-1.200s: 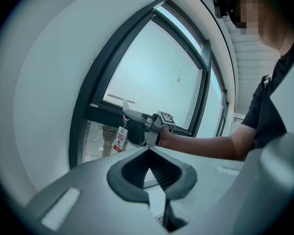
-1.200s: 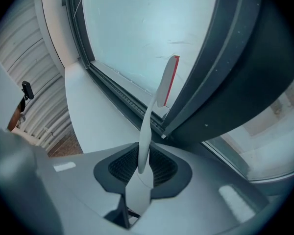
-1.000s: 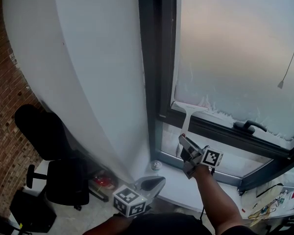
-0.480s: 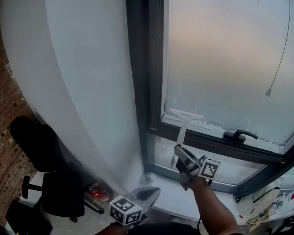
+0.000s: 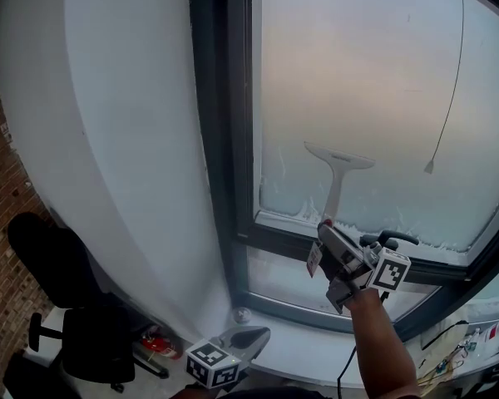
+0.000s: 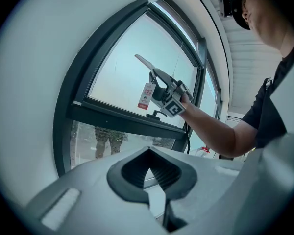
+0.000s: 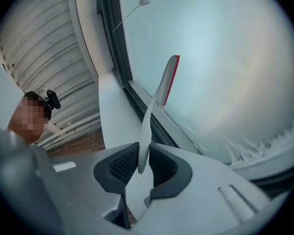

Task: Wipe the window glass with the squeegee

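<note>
The white squeegee (image 5: 336, 173) stands upright against the frosted window glass (image 5: 358, 65), its blade a little above the pane's lower edge. My right gripper (image 5: 328, 238) is shut on the squeegee's handle (image 7: 146, 131); the red-edged blade (image 7: 167, 80) lies on the glass. A red and white tag (image 5: 314, 260) hangs under the gripper. My left gripper (image 5: 243, 337) hangs low by the sill, shut with nothing in it. From the left gripper view I see the right gripper (image 6: 162, 86) and the squeegee (image 6: 146, 62) up at the pane.
White foam (image 5: 283, 208) lines the bottom edge of the pane. A dark window handle (image 5: 391, 239) sits on the frame right of the gripper. A blind cord with a pull (image 5: 430, 167) hangs in front of the glass. A black chair (image 5: 75, 306) stands below left.
The right gripper has lifted the squeegee from the pane's bottom edge upward and a little right on the glass. The left gripper has stayed low.
</note>
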